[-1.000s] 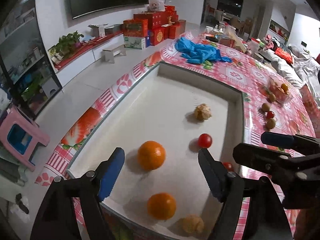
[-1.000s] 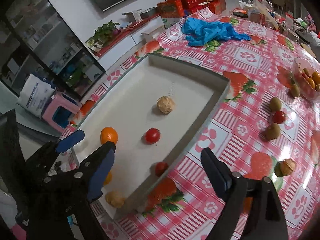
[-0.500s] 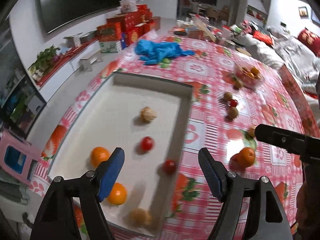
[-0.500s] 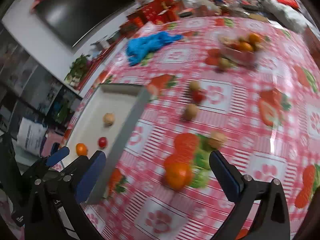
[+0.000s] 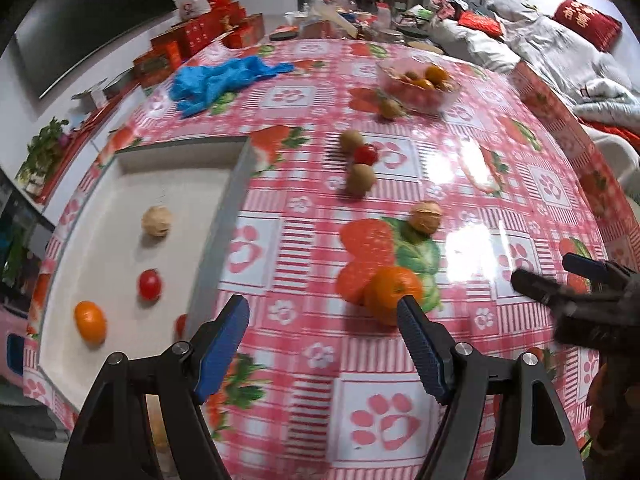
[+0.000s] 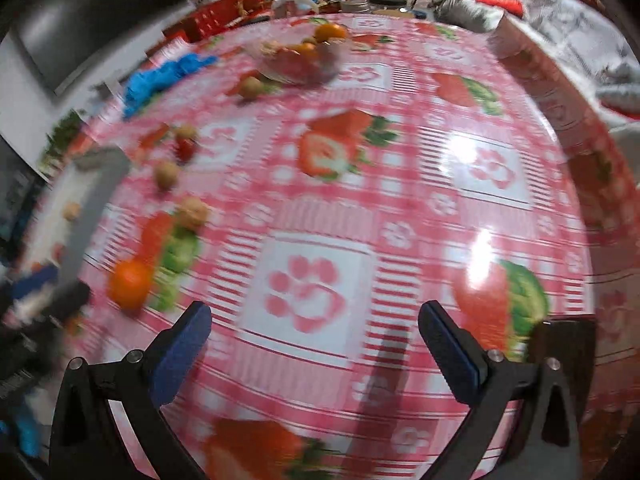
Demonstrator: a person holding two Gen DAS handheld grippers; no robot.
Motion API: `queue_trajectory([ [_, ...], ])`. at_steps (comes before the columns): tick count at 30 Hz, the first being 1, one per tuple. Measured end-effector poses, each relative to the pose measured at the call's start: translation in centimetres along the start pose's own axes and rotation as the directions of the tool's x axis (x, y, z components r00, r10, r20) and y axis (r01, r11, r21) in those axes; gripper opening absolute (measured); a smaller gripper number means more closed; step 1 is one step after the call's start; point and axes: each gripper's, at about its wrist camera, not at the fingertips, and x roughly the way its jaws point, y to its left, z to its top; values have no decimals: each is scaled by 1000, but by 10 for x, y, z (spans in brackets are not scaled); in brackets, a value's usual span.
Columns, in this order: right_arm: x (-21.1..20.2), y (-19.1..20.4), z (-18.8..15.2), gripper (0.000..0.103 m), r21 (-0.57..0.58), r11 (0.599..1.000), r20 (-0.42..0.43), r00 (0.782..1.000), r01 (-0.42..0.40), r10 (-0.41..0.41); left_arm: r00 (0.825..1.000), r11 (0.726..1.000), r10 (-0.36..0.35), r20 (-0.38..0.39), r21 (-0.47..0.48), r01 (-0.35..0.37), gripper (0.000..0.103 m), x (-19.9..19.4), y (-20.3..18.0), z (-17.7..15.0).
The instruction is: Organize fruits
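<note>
My left gripper (image 5: 322, 326) is open and empty above the tablecloth. An orange (image 5: 394, 294) lies just beyond its right finger. The grey tray (image 5: 218, 224) at the left holds a walnut (image 5: 157, 221), a cherry tomato (image 5: 150, 285) and an orange (image 5: 91, 322). On the cloth lie a walnut (image 5: 426, 216), two kiwis (image 5: 360, 179) and a tomato (image 5: 366, 155). My right gripper (image 6: 314, 338) is open and empty over bare cloth; the orange (image 6: 130, 283) sits to its left. This view is blurred.
A clear bowl of fruit (image 5: 418, 82) stands at the far side of the table, also in the right wrist view (image 6: 300, 58). Blue gloves (image 5: 218, 78) lie at the far left. Boxes and clutter line the table's far edge.
Both grippers have swung right, away from the tray and out over the tablecloth. The loose orange has come close to my left gripper. Both stay open.
</note>
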Motion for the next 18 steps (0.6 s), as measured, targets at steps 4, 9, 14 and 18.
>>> queue_trajectory([
  [4, 9, -1, -13, 103, -37, 997, -4, 998, 62, -62, 1000, 1000, 11, 2, 18, -11, 77, 9, -11, 2],
  [9, 6, 3, -26, 103, -74, 994, 54, 995, 83, -80, 1000, 1000, 10, -11, 16, -10, 77, 20, -20, 2],
  [14, 3, 4, -36, 103, -80, 993, 131, 989, 86, -75, 1000, 1000, 10, -2, 15, -10, 77, 28, -29, 2],
  [18, 1, 4, -36, 103, -75, 993, 141, 987, 88, -77, 999, 999, 34, 6, 33, -34, 77, 40, -39, 2],
])
